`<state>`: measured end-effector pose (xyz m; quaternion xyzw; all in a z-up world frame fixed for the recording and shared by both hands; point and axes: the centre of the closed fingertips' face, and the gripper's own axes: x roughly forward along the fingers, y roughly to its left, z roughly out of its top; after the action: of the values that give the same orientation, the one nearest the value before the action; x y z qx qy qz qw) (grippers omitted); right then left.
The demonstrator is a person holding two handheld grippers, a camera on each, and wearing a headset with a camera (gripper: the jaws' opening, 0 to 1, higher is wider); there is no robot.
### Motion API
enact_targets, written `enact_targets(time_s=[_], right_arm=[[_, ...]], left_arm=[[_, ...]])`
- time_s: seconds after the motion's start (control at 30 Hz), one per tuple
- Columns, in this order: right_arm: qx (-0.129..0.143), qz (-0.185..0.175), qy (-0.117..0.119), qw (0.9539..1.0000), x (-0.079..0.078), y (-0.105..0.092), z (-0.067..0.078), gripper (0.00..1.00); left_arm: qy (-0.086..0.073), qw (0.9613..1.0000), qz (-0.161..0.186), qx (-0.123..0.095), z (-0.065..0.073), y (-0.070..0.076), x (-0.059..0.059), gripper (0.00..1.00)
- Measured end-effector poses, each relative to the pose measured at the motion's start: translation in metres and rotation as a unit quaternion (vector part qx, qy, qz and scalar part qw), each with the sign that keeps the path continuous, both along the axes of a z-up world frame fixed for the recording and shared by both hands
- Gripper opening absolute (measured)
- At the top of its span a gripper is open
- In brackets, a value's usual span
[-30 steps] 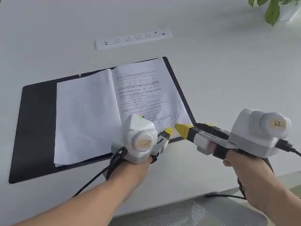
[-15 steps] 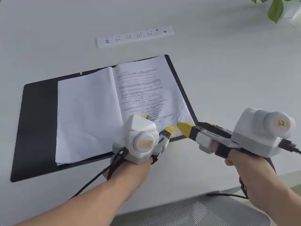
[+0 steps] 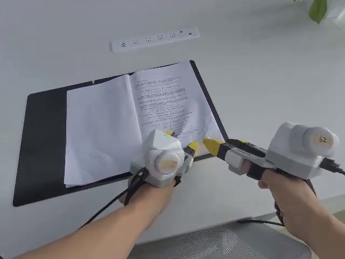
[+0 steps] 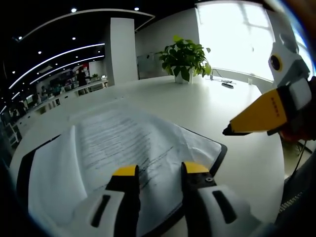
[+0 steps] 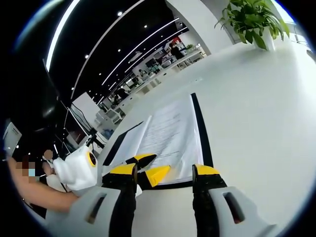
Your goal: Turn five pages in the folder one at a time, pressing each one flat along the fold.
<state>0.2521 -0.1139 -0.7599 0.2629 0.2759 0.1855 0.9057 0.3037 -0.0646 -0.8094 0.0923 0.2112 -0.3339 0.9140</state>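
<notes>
1. The left tongs (image 3: 181,139) are released: their two yellow-tipped jaws stand apart with nothing between them, poised over the near right corner of the printed white paper page (image 3: 167,102). Whether the tips touch the paper cannot be told.
2. The right tongs (image 3: 212,147) are released too. In the right gripper view the jaws stand wide apart and bare, and the yellow points sit just beside the left tongs, off the page's near right corner.
3. The flat black folder (image 3: 43,140) lies open on the plain white desk (image 3: 269,70), stretching ahead of both tongs. Its near edge sits just beneath the left tongs' tips.
4. The printed page lies on the folder's right half, directly ahead of the left tongs. The blank white paper page (image 3: 99,129) lies to their left, across the fold. Both pages are down, though the printed one bows up a little near the fold.
5. Beyond the folder, well apart from both tongs, rests a long white plastic power strip (image 3: 155,39).
6. Farther off, ahead and to the right of the right tongs, stands a leafy green potted plant (image 4: 185,59).
</notes>
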Motion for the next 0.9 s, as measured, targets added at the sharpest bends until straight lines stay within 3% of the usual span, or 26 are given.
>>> enact_targets(time_s=[0.27, 0.37, 0.4, 0.73, 0.9], right_arm=[[-0.001, 0.0, -0.001, 1.0, 0.002, 0.002, 0.001, 0.43], [-0.003, 0.0, 0.001, 1.0, 0.002, 0.001, 0.0, 0.43], [-0.003, 0.001, 0.0, 1.0, 0.002, 0.002, 0.0, 0.43], [-0.008, 0.005, -0.002, 1.0, 0.008, 0.003, 0.001, 0.42], [-0.009, 0.006, 0.001, 0.9999, 0.01, 0.003, -0.001, 0.4]], left_arm=[[-0.006, 0.9999, 0.005, 0.01, 0.0, 0.005, 0.004, 0.2], [-0.016, 0.9992, 0.008, 0.035, 0.0, 0.014, 0.012, 0.08], [-0.019, 0.999, -0.002, 0.04, 0.001, 0.012, 0.011, 0.07], [-0.004, 0.9995, 0.02, 0.024, 0.0, 0.012, 0.012, 0.04], [-0.005, 0.9994, 0.02, 0.027, 0.0, 0.012, 0.012, 0.04]])
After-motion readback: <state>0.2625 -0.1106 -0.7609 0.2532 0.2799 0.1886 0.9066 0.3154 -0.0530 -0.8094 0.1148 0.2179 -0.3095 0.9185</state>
